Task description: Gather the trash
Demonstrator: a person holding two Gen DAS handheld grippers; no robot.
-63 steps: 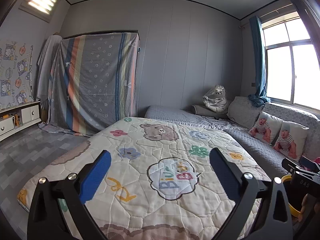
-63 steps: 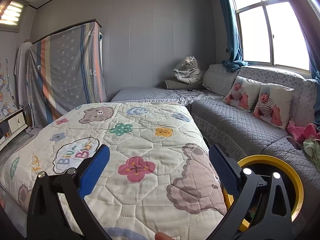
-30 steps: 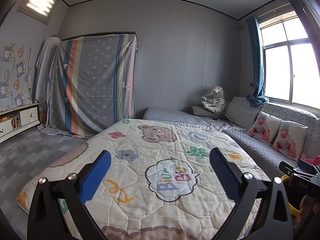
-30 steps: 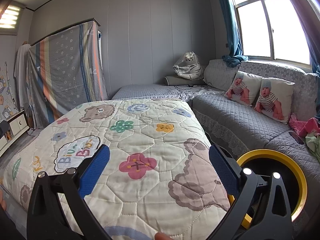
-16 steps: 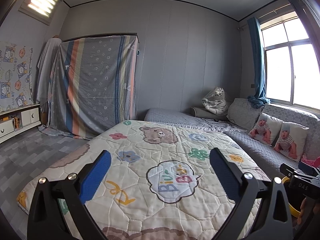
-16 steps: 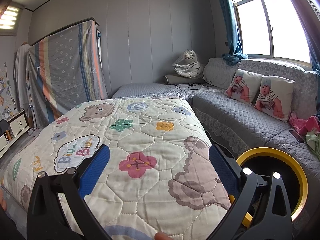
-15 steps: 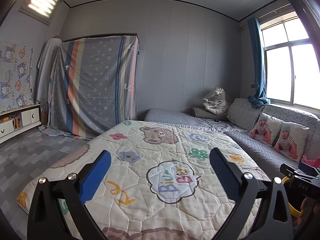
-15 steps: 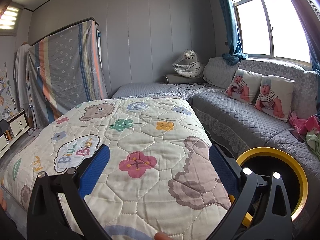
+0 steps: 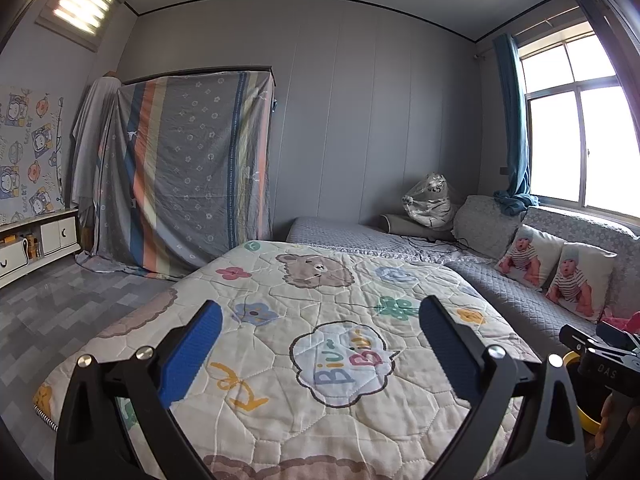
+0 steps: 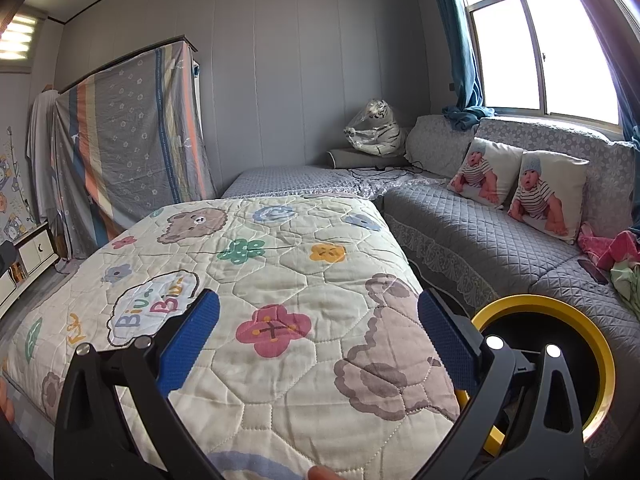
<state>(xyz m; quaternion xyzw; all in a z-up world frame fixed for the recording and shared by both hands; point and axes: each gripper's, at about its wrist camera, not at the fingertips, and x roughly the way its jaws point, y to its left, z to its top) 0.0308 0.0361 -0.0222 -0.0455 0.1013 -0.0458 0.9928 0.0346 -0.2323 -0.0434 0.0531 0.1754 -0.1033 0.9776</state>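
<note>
My left gripper (image 9: 320, 354) is open and empty, held above the near end of a bed with a cream cartoon quilt (image 9: 320, 304). My right gripper (image 10: 318, 346) is open and empty over the same quilt (image 10: 280, 264), nearer its right edge. A black bin with a yellow rim (image 10: 560, 308) stands on the floor between the bed and the sofa, just right of my right gripper; a bit of its rim shows in the left wrist view (image 9: 570, 357). No loose trash shows on the quilt.
A grey quilted corner sofa (image 10: 480, 224) runs along the right and back, with two baby-print cushions (image 10: 520, 188), a wrapped toy tiger (image 10: 376, 128) and pink clothes (image 10: 608, 244). A striped sheet covers a wardrobe (image 9: 188, 168). A low white cabinet (image 9: 40, 240) stands left.
Both views have shifted only slightly; the grippers stay open and empty over the bed.
</note>
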